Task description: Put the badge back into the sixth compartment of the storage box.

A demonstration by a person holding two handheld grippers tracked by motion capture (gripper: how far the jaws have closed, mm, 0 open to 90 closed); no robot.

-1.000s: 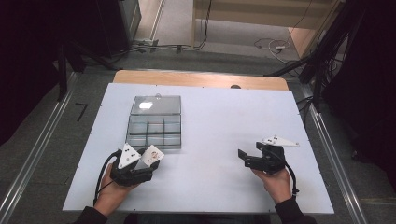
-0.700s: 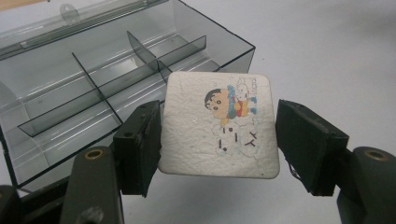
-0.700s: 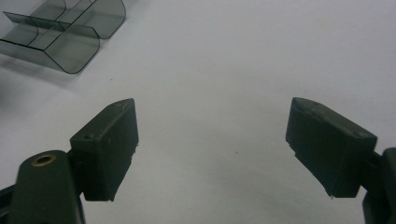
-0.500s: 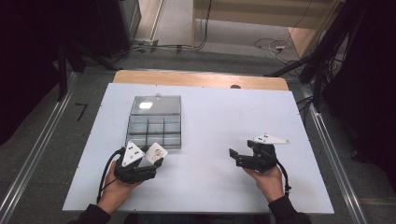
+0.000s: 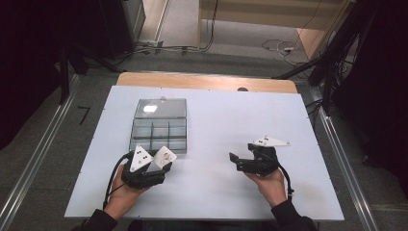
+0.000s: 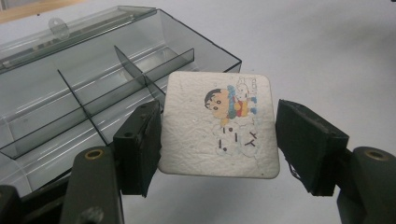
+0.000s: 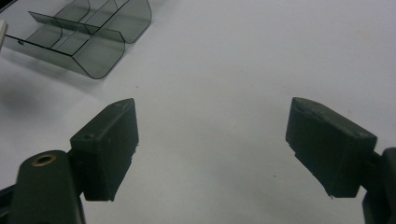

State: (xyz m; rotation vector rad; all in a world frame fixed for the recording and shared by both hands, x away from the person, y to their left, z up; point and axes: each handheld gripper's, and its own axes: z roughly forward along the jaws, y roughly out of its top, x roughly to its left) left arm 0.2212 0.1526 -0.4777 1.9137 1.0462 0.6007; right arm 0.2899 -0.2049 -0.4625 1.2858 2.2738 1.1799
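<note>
A white square card [image 6: 218,95] with a cartoon figure printed on it sits upright between the jaws of my left gripper [image 6: 219,140], which is shut on its two side edges. From above, the card [image 5: 165,156] shows at the tip of the left gripper [image 5: 161,166], just in front of a clear plastic compartment box [image 5: 159,134]. The box's lid [image 5: 160,109] lies open at the back, and its compartments [image 6: 70,107] look empty. My right gripper [image 5: 236,162] is at the table's right, pointing left. Its jaws [image 7: 210,140] stand wide open over bare table.
The white table [image 5: 216,120] has a wooden strip [image 5: 207,82] along its far edge. One corner of the box [image 7: 93,42] lies to the upper left of the right gripper's jaws. Metal rails and cables run along the floor on both sides.
The right gripper has slid left toward the table's middle. The left gripper, with the card, has shifted slightly right and forward toward the box.
</note>
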